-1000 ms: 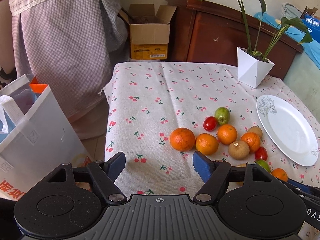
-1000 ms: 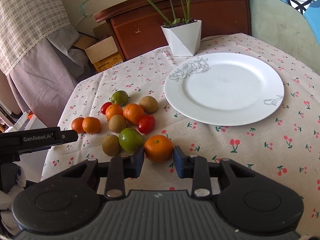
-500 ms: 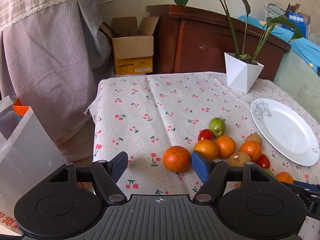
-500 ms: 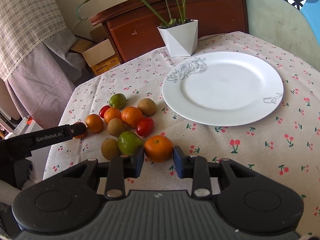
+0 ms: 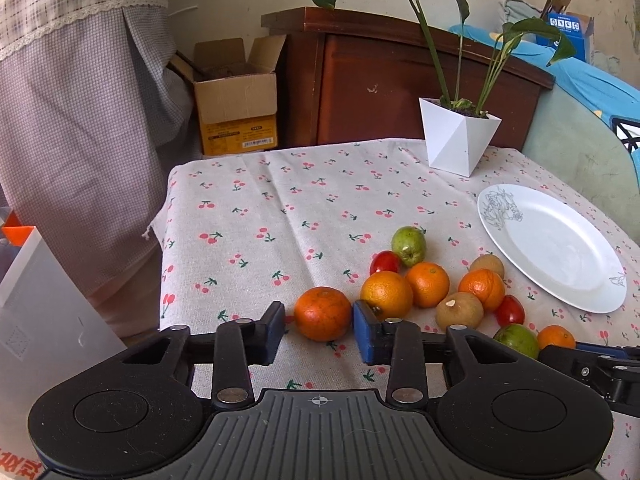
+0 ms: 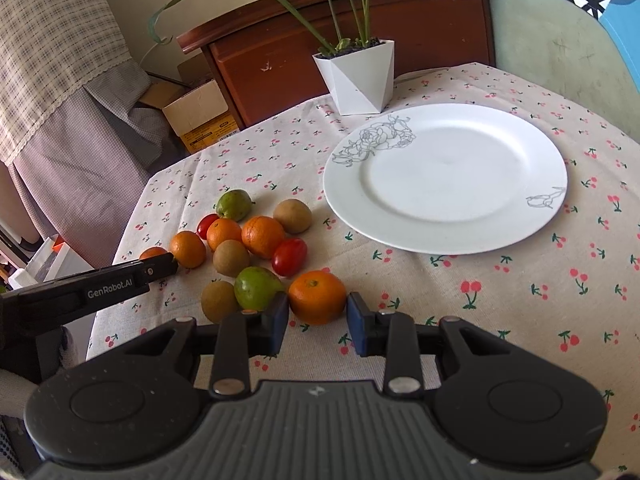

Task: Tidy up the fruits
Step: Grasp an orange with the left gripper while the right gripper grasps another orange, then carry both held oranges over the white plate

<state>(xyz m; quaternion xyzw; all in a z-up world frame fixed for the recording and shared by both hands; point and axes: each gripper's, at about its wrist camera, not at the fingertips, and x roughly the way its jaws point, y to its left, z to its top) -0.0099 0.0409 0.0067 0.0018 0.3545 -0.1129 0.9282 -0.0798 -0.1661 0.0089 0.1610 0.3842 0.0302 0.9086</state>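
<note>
The left gripper is low over the cherry-print tablecloth with its jaws parted around an orange at the near-left end of the fruit pile; the left pad looks just clear of the peel and the right pad seems to touch it, though whether it is truly gripped cannot be told. Just past the right jaw sits a second orange, pressed against the back of that pad, and beyond it lie a small red tomato and a green guava. The right gripper likewise stands with its jaws spread on either side of a tangerine, both pads close beside the fruit with a thin gap showing on each side, so it is bracketed but not squeezed. Just left of its left jaw rest another green guava and a brown kiwi, the guava touching the tangerine. Ahead of the jaws and to the right lies the white plate, with no fruit on it. Farther ahead stands a white plant pot at the far edge of the cloth.
</note>
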